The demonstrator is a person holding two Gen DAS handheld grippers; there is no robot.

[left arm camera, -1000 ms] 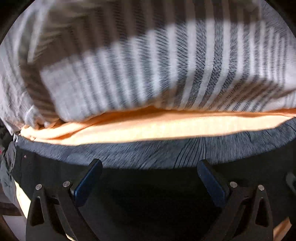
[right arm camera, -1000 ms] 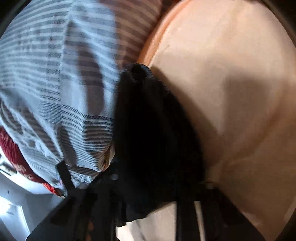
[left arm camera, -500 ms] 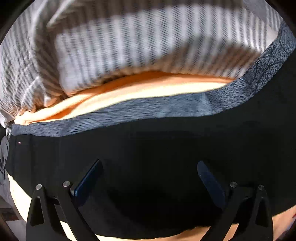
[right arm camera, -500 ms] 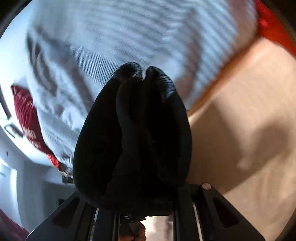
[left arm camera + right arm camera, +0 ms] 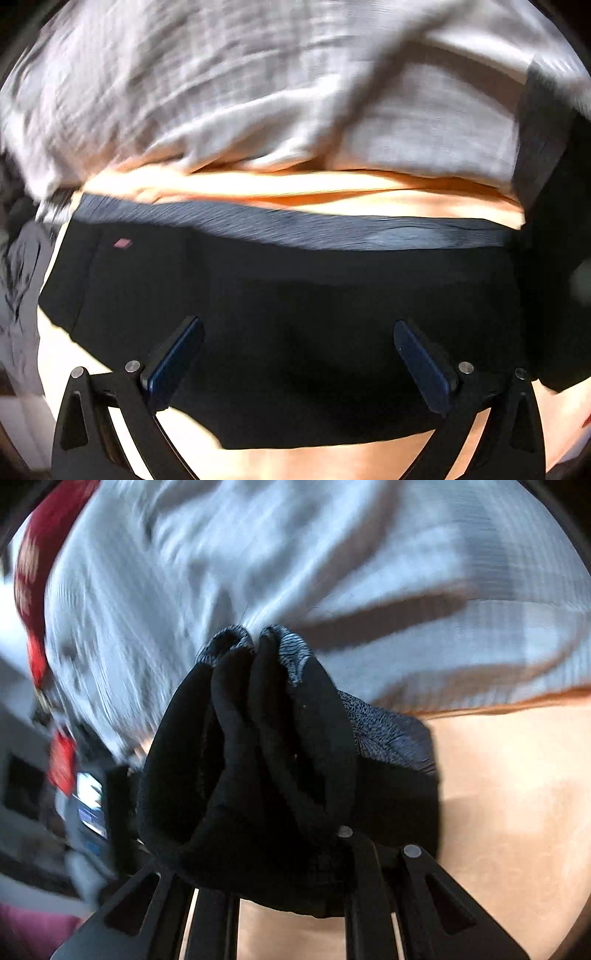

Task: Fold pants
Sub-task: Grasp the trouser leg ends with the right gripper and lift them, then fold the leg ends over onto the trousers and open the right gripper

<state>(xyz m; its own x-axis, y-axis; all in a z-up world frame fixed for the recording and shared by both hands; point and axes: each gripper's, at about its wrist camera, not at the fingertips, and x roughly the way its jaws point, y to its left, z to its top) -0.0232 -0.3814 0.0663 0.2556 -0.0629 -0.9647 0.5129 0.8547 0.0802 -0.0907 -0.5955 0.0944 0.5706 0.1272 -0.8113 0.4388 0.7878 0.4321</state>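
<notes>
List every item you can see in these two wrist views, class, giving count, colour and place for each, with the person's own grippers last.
pants: one, black with a grey waistband, spread on the sheet under the left gripper; one end bunched in the right gripper.
sheet: one, peach-orange, under the pants.
blanket: one, grey-white striped, heaped beyond the pants.
red cloth: one, red, far left of the right view, blurred.
left gripper: one, black with blue pads, open above the pants.
right gripper: one, black, shut on the pants.

Strong warm side light, hard shadows; heavy motion blur on striped blanket (image 5: pixel 258 92); fisheye edges dark, bent.
</notes>
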